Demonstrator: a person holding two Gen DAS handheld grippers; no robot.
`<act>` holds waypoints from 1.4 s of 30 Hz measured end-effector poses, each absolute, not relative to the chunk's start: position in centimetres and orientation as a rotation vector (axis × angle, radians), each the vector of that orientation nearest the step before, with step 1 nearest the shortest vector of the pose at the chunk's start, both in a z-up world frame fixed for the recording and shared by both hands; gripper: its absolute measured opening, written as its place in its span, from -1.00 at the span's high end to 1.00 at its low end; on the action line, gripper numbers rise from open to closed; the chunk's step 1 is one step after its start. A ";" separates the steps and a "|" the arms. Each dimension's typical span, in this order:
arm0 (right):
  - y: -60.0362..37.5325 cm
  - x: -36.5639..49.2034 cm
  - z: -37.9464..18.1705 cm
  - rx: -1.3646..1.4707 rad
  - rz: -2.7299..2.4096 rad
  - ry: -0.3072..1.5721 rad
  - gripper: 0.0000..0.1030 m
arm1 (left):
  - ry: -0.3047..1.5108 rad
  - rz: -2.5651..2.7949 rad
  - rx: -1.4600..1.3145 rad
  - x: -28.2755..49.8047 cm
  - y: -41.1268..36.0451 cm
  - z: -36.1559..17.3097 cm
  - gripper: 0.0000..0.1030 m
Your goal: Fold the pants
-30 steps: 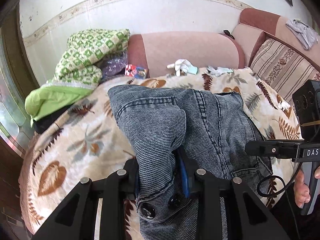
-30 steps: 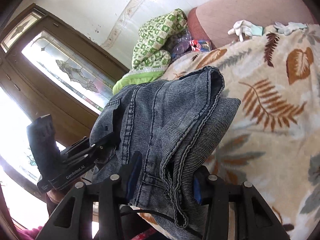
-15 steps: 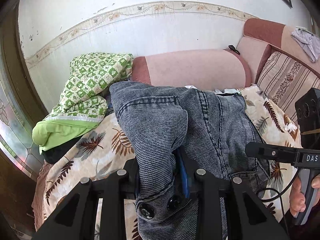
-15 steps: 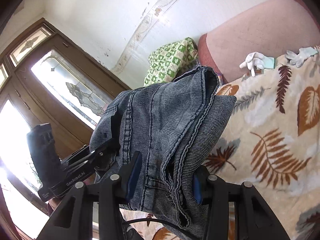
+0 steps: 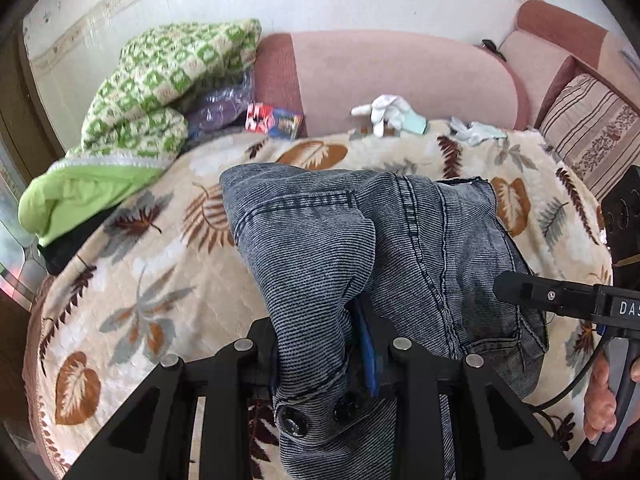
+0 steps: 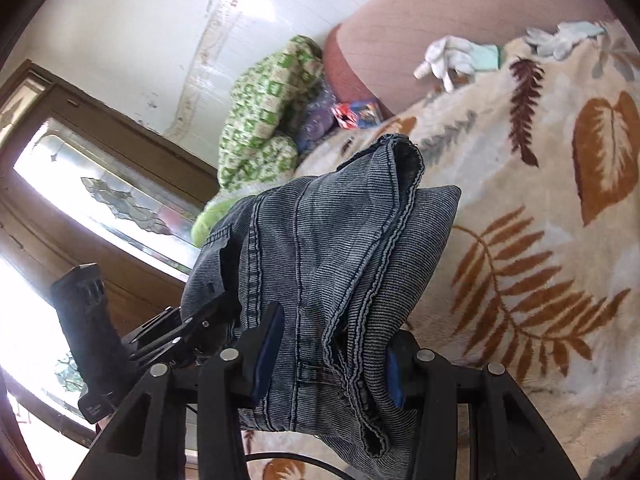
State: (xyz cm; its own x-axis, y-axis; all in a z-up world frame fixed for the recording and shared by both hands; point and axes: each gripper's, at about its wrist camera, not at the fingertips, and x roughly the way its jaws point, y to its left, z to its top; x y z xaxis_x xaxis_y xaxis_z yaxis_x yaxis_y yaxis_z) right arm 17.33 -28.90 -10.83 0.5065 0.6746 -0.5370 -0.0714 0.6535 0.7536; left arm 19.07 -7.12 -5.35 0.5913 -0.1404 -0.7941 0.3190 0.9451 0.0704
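Grey-blue ribbed denim pants [image 5: 360,240] are bunched and held up over the leaf-print blanket. My left gripper [image 5: 320,344] is shut on the pants' waistband end, with two dark buttons showing below its fingers. My right gripper [image 6: 328,356] is shut on another fold of the pants [image 6: 328,248]. The right gripper also shows at the right edge of the left wrist view [image 5: 560,300], touching the pants. The left gripper shows at the lower left of the right wrist view [image 6: 168,340].
A leaf-print blanket [image 5: 152,280] covers a pink sofa [image 5: 400,76]. A green checked quilt [image 5: 168,80] lies at the back left. White gloves [image 5: 384,108] and a small colourful packet [image 5: 272,118] lie by the backrest. A striped cushion [image 5: 592,128] is at the right. A glazed door [image 6: 100,200] stands left.
Both grippers, still shut on the pants, have come back down towards the blanket after being raised half a second ago. The pants stay bunched between them.
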 end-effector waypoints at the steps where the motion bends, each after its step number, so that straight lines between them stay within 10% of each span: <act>1: -28.7 17.6 -11.6 0.740 0.495 0.961 0.08 | 0.912 -0.262 0.217 19.4 -7.1 -6.1 0.37; 29: -28.1 19.7 -19.5 0.692 0.321 1.152 0.00 | 0.966 -0.180 0.364 22.6 -6.4 -14.3 0.01; 42: -28.8 15.9 -11.3 0.527 0.356 0.927 -0.17 | 0.845 -0.112 0.391 17.3 -4.8 -9.3 -0.08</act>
State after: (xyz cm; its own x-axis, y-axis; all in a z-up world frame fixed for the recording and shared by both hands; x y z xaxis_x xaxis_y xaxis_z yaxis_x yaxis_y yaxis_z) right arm 15.88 -28.84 -11.34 0.5568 0.5054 -0.6592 -0.0662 0.8181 0.5712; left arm 17.26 -4.84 -9.27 0.6627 0.0571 -0.7467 0.2501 0.9230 0.2925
